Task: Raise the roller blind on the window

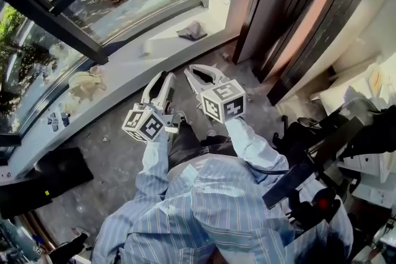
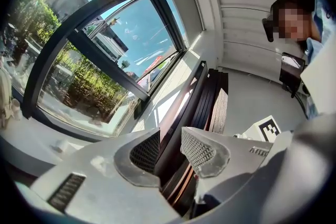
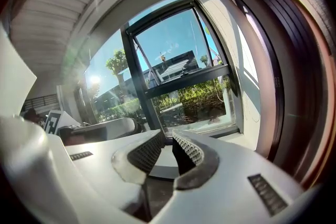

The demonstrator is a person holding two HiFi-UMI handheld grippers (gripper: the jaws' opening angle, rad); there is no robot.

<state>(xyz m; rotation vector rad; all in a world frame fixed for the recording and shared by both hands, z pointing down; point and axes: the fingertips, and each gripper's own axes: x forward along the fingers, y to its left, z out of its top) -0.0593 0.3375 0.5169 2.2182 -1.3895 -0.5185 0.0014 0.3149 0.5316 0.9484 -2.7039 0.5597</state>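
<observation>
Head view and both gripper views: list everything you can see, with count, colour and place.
window: one, dark frame, upper left
sill: one, pale grey, under the window
cloth: one, grey, on the sill near the corner
bundle: one, beige, on the sill at left
small items: a few, dark, on the sill, too small to name
panels: a stack, dark brown, right of the window
slab: one, black, lower left
floor: grey, below the sill
shirt: one, blue striped, on the person
left gripper: one, white, jaws apart, empty
right gripper: one, white, jaws apart, empty
</observation>
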